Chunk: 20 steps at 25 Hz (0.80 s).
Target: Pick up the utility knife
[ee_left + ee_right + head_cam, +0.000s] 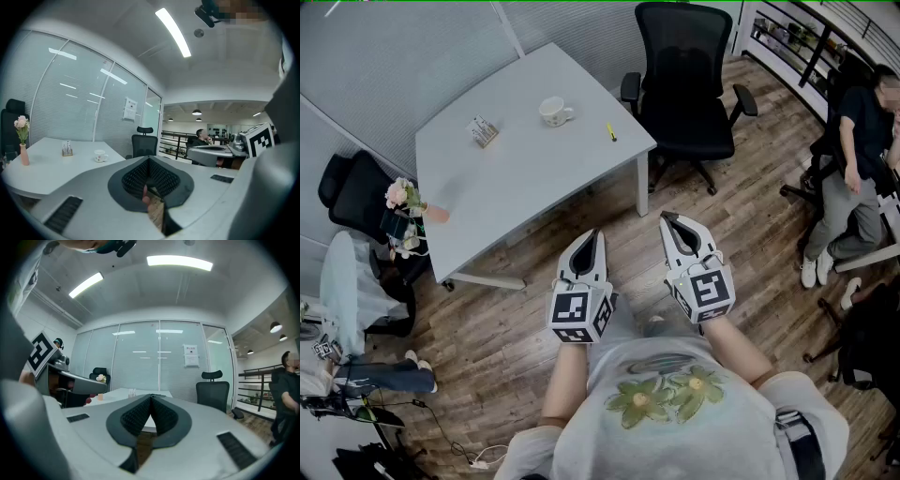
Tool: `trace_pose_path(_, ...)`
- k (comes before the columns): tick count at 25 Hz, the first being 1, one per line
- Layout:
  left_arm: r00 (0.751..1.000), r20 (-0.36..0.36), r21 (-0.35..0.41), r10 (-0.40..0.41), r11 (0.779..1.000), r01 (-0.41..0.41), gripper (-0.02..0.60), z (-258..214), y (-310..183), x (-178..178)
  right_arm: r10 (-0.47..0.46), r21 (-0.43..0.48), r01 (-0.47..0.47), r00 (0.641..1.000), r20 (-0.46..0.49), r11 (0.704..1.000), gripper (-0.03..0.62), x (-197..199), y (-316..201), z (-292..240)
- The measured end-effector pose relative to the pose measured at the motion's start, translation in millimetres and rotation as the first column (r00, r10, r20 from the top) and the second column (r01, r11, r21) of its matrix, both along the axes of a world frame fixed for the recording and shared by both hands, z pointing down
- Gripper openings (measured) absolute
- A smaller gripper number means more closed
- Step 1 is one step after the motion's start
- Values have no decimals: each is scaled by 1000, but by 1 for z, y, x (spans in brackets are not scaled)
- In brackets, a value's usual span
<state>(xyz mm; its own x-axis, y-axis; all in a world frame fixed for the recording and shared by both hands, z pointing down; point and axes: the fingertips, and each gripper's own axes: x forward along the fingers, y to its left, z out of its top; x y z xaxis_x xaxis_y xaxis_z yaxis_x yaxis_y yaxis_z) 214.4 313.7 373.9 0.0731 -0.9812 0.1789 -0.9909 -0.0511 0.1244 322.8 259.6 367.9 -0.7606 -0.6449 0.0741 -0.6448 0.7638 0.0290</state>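
A small yellow utility knife point(610, 132) lies near the right edge of the white table point(525, 169). Both grippers hang over the wooden floor, well short of the table and pointing toward it. My left gripper point(593, 235) is shut with nothing between its jaws; its own view has the jaw tips point(150, 159) meeting in front of the table point(47, 164). My right gripper point(667, 217) is shut and empty too, its tips point(151, 397) meeting in front of the table's far part point(123, 393). The knife does not show in either gripper view.
On the table stand a white cup point(553, 112), a small holder point(483, 131) and a pink vase with flowers point(405, 199) at its left corner. A black office chair point(684, 84) stands right of the table, another point(354, 192) at the left. A person sits at the far right point(853, 159).
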Motion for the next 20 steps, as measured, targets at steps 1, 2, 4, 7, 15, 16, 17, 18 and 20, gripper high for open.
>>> trace_pose_path(1,1000,-5,-3,3,1000,-3,3,1,-3,-3,0,-3,0,1000,-2,1000,0,-4,-3,1)
trace_pose_path(2,1000,-8,-6,6,1000,-6,3,3,-7,-6,0,-5,0,1000,-3,1000,0,-8,-6,2)
trace_pose_path(4,1000,-11,-12,14,1000,-14,3,6,-15,-13,1,-13,-1,1000,-6,1000,0,-18,-14,4)
trace_pose_path(7,1000,-16,-17,24,1000,-24,3,11,-34,-30,6,-23,-7,1000,-13,1000,0,-36,-30,10)
trace_pose_path(15,998,-30,-26,52,998,-52,3,16,-114,-95,40,-4,-41,998,-38,999,3,-99,-103,13)
trace_pose_path(16,998,-31,-27,58,998,-59,3,16,-125,-104,47,-3,-47,998,-39,999,3,-107,-114,13)
trace_pose_path(17,997,-31,-28,64,997,-65,3,16,-136,-112,52,-1,-52,998,-41,999,3,-116,-125,12)
trace_pose_path(18,997,-31,-29,71,997,-72,3,16,-146,-121,57,1,-57,997,-43,998,3,-125,-134,10)
trace_pose_path(20,996,-33,-33,82,996,-83,3,16,-165,-139,65,6,-65,997,-44,998,3,-144,-153,7)
